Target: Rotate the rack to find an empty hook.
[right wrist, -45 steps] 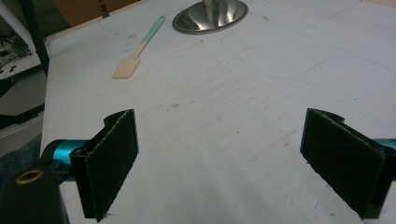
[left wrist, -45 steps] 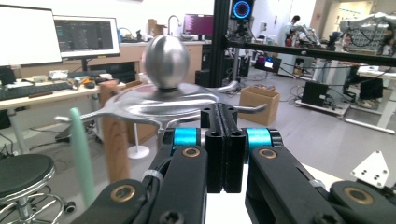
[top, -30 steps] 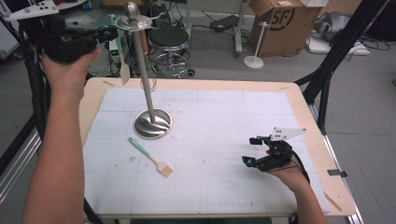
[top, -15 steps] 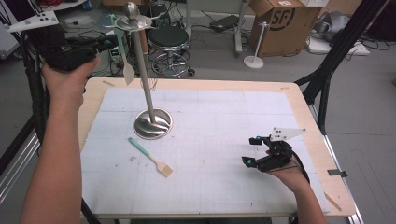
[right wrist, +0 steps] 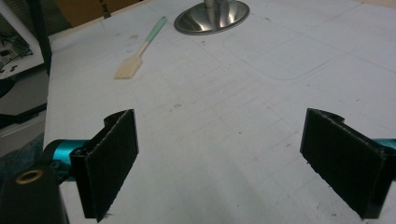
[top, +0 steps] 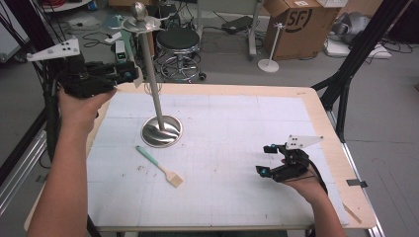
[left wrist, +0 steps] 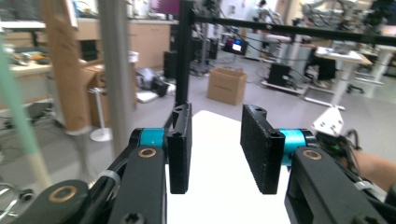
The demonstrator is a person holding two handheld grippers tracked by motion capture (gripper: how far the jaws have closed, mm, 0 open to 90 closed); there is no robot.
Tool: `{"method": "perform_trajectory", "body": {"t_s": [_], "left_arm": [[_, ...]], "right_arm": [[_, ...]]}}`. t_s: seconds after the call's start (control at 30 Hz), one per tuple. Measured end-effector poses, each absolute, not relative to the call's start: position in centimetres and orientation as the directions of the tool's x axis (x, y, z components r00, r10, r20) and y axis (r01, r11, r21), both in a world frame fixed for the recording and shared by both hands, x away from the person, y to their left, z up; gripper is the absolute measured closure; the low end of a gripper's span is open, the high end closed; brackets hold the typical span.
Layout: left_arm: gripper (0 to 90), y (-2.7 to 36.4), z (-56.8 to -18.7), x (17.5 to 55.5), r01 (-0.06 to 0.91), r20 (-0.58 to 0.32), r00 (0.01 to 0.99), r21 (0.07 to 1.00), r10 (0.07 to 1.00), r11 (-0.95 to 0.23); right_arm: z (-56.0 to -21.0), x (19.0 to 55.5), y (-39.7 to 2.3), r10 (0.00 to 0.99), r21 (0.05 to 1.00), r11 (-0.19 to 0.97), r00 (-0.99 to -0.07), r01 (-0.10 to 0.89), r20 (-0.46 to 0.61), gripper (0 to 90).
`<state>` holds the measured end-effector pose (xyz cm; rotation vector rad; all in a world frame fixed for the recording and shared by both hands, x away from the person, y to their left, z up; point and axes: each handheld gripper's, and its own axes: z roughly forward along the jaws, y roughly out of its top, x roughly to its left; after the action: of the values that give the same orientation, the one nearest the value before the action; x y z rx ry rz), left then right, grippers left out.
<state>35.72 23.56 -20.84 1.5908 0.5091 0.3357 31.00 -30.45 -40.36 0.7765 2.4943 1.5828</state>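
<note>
Only "SF" reads, on cardboard box [top: 296,24].

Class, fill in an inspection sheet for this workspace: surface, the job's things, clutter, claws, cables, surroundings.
Surface: white gridded mat on a wooden table, lightly marked.
Job's things: metal stand upright on the mat; hanging utensil at its top; lying utensil flat beside its base.
Clutter: nothing seen.
Claws: left claw beside the hanging utensil, jaws just been opening, nothing between them; right claw open, empty, low over the mat.
Cables: loose leads on the floor.
Surroundings: stool, cardboard box.
</note>
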Motion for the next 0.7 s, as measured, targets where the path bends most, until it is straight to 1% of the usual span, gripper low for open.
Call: {"method": "perform_trajectory", "body": {"t_s": [0.33,0.5,0.7], "left_arm": [[53.6,21.8,-23.2,35.4,0.132,-0.088,0.901,0.988,0.424,-0.076],[48.7,21.1,-24.5,35.2,0.143,-0.101,0.912,0.987,0.397,-0.077],[43.7,20.1,-25.7,35.1,0.145,-0.096,0.926,0.983,0.364,-0.109]], "right_arm": [[-40.3,30.9,-30.5,0.462,0.866,0.332,-0.865,0.375,0.197,11.2],[-40.4,31.0,-30.4,0.458,0.865,0.338,-0.868,0.370,0.192,11.2],[-40.4,30.9,-30.5,0.462,0.865,0.331,-0.864,0.376,0.199,11.2]]}}
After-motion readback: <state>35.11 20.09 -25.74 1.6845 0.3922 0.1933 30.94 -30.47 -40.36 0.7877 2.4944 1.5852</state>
